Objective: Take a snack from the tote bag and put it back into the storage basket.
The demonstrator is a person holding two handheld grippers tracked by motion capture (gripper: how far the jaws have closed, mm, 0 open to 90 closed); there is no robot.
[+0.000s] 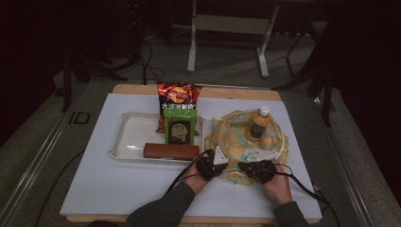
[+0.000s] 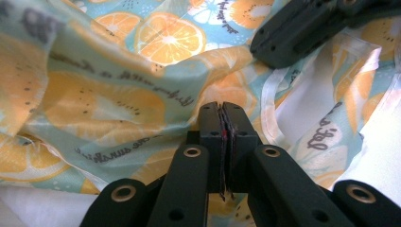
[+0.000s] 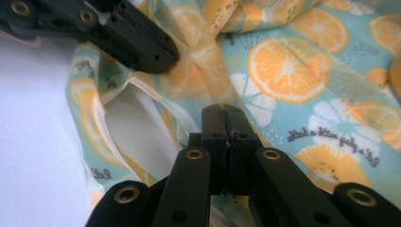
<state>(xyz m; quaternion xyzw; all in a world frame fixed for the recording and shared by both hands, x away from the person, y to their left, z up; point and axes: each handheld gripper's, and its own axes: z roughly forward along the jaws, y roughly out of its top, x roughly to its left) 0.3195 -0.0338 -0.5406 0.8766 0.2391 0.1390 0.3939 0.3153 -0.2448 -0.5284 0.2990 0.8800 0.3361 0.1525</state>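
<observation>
A cloth bag printed with orange slices on pale blue lies crumpled at the right of the white table top. An orange juice bottle with a white cap stands in it. Both grippers sit at the bag's near edge, side by side. My left gripper is shut, with the bag's cloth bunched at its tips. My right gripper is also shut on the cloth, beside a pale handle strap. Each gripper view shows the other gripper farther off.
A white tray to the left holds a red crisp bag, a green packet and a brown bar across its near rim. Bare white table top lies in front of the tray. Dark floor and metal legs lie beyond.
</observation>
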